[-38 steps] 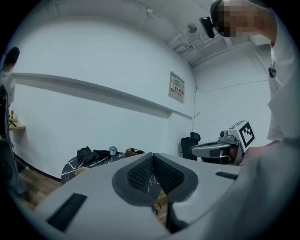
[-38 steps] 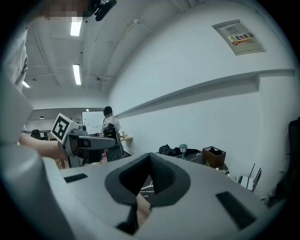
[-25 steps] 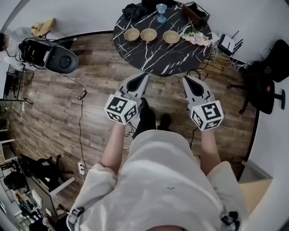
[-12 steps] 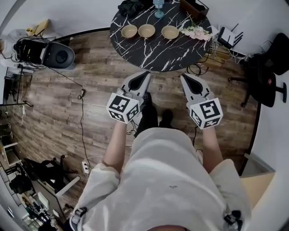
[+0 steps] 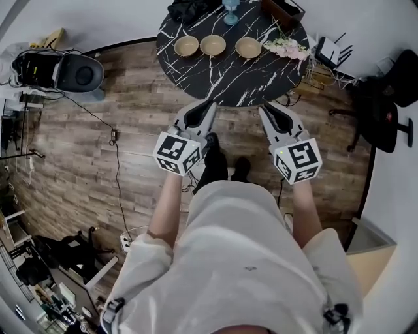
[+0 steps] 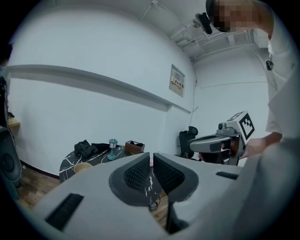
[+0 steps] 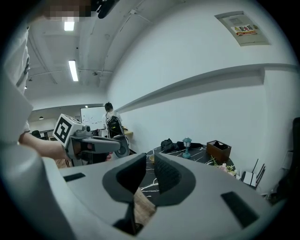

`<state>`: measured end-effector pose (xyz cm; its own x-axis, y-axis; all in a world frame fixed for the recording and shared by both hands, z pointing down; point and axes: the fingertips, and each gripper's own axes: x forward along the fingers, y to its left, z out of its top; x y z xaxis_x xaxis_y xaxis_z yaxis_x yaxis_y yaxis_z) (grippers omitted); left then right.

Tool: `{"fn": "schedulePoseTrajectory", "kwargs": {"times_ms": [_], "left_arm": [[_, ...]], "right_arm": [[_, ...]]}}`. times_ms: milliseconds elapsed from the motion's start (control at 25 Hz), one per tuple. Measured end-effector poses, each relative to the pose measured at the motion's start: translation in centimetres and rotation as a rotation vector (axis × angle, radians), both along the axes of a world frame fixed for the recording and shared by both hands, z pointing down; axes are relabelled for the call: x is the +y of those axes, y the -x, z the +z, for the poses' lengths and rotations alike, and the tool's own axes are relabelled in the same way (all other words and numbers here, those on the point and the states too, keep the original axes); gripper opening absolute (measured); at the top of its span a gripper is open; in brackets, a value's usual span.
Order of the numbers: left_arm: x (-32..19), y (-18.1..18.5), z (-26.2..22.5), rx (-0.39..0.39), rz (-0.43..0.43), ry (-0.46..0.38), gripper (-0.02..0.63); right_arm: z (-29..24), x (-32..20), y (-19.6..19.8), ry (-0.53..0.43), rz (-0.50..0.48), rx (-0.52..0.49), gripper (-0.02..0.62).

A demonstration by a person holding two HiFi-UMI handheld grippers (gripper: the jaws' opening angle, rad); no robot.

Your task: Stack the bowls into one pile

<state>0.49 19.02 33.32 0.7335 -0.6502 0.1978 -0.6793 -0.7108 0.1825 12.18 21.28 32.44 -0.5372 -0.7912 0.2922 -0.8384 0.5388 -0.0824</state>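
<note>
Three tan bowls stand apart in a row on the round black marble table (image 5: 225, 81): left bowl (image 5: 187, 45), middle bowl (image 5: 213, 44), right bowl (image 5: 248, 47). Both grippers hover over the floor at the table's near edge, pointing toward it. My left gripper (image 5: 210, 103) is shut and holds nothing; past its jaws (image 6: 151, 157) one bowl (image 6: 82, 166) shows on the table. The jaws of my right gripper (image 5: 264, 108) have just been opening; a narrow gap stands between them (image 7: 150, 158) with nothing in it.
At the table's far side are a blue lamp (image 5: 232, 12), a wooden box (image 5: 285, 12), a dark cloth (image 5: 191, 9) and pink flowers (image 5: 287, 49). A black office chair (image 5: 382, 107) stands at right. A grey machine (image 5: 72, 70) and a cable (image 5: 117, 171) lie on the wooden floor at left.
Both grippers have come a little nearer the table's near edge. The bowls have not moved on the table.
</note>
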Motion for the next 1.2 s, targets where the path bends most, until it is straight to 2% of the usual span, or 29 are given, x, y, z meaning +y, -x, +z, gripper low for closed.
{"fn": "schedulePoseTrajectory", "kwargs": {"times_ms": [120,360,840,1200], "left_arm": [[-1.9,0.4,-0.4,0.0,0.017,-0.013,0.051],[-5.5,0.9,-0.5,-0.002,0.088,-0.024,0.091],[-12.5,2.4,-0.3,0.002,0.219,-0.034,0.107],[-15.1,3.8,0.5,-0.001,0.267,-0.026,0.107]], "right_arm": [[-0.2,-1.6,0.5,-0.002,0.016,0.003,0.075],[-0.6,-5.1,1.5,-0.005,0.058,0.016,0.138],[0.0,-11.2,3.8,0.006,0.162,0.041,0.144],[1.8,-13.6,5.3,0.034,0.213,0.058,0.146]]}}
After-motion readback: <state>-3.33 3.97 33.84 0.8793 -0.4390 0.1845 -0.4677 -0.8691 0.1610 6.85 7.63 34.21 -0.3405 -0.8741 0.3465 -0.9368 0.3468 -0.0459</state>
